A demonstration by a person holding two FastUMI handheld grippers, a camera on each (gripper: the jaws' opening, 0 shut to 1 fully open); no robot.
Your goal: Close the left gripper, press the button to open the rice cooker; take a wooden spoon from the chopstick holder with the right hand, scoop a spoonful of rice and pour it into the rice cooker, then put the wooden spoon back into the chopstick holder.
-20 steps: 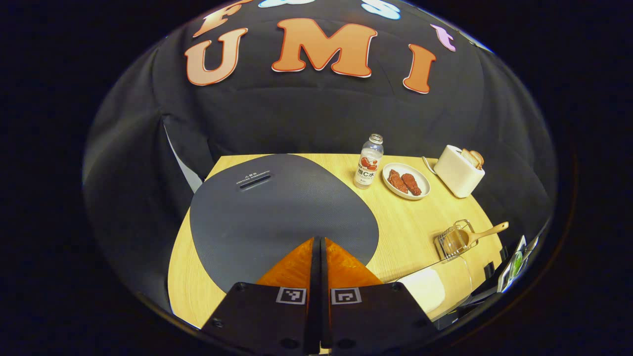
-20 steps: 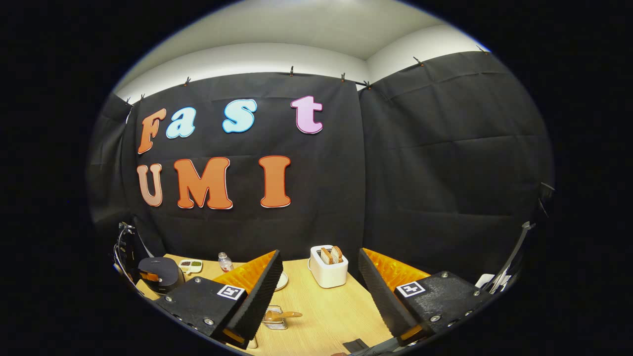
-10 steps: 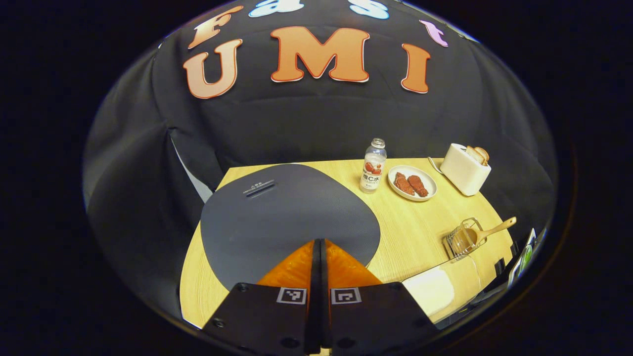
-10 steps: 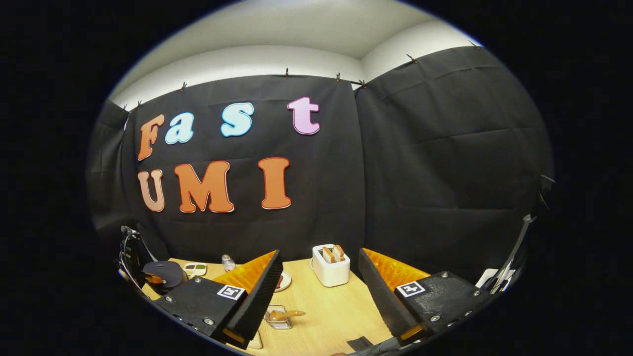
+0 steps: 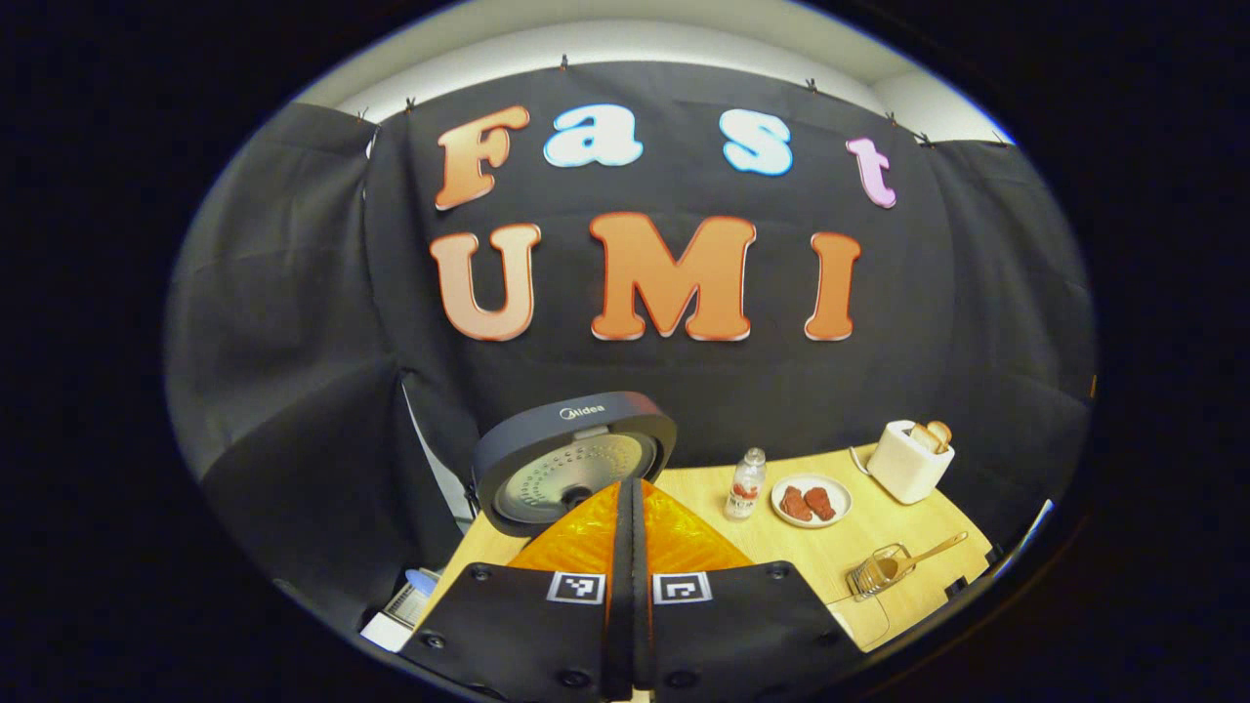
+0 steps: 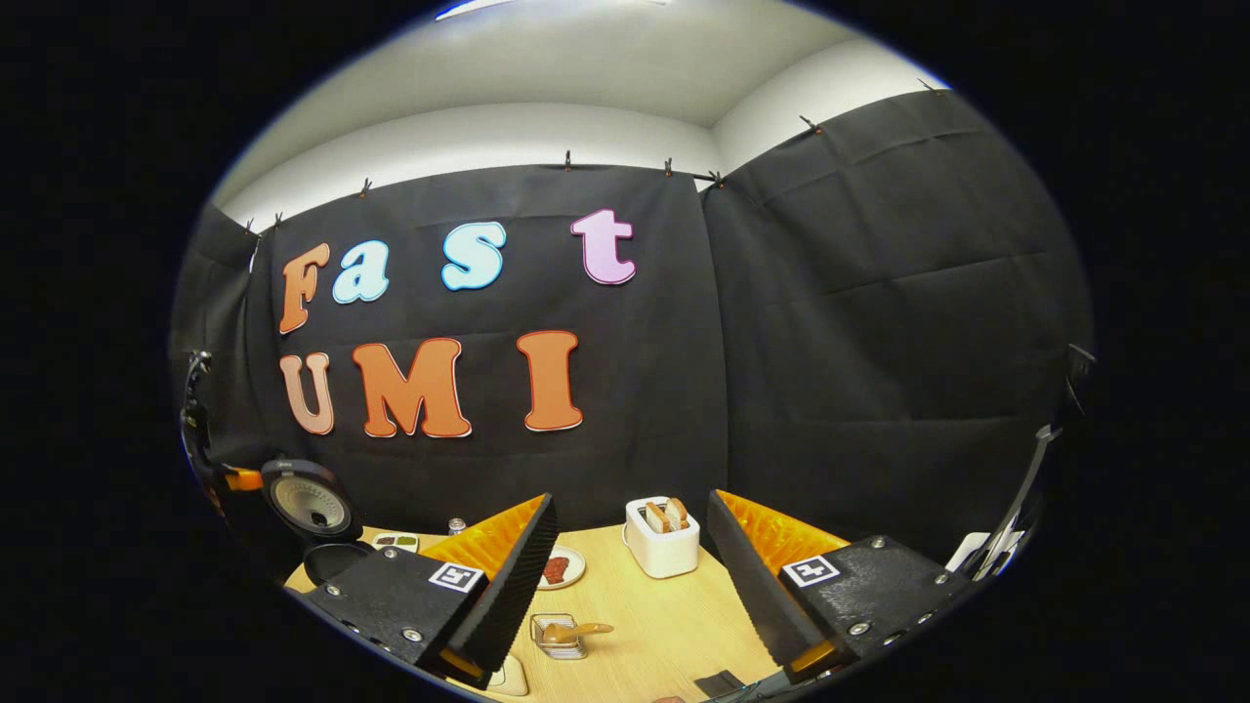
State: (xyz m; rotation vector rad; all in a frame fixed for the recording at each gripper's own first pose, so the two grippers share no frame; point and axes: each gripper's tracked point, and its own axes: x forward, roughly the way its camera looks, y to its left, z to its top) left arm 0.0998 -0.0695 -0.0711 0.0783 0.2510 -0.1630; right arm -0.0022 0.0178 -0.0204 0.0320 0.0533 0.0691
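Left gripper view: wooden table [image 5: 859, 547], rice cooker [image 5: 576, 459] lid up.

Desk [image 5: 781, 547], left gripper view, left to right: rice cooker [image 5: 571, 459] standing with lid raised; bottle [image 5: 747, 484] sitting beside plate [image 5: 811, 500]; toaster [image 5: 908, 459] standing behind; chopstick holder [image 5: 879, 576] sitting nearer, wooden spoon [image 5: 923, 557] lying in it, handle pointing right.

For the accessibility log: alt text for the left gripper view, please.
The rice cooker lid stands open beyond the shut left claw. To the right on the wooden table sit a bottle, plate, toaster, and a wooden spoon in the chopstick holder.
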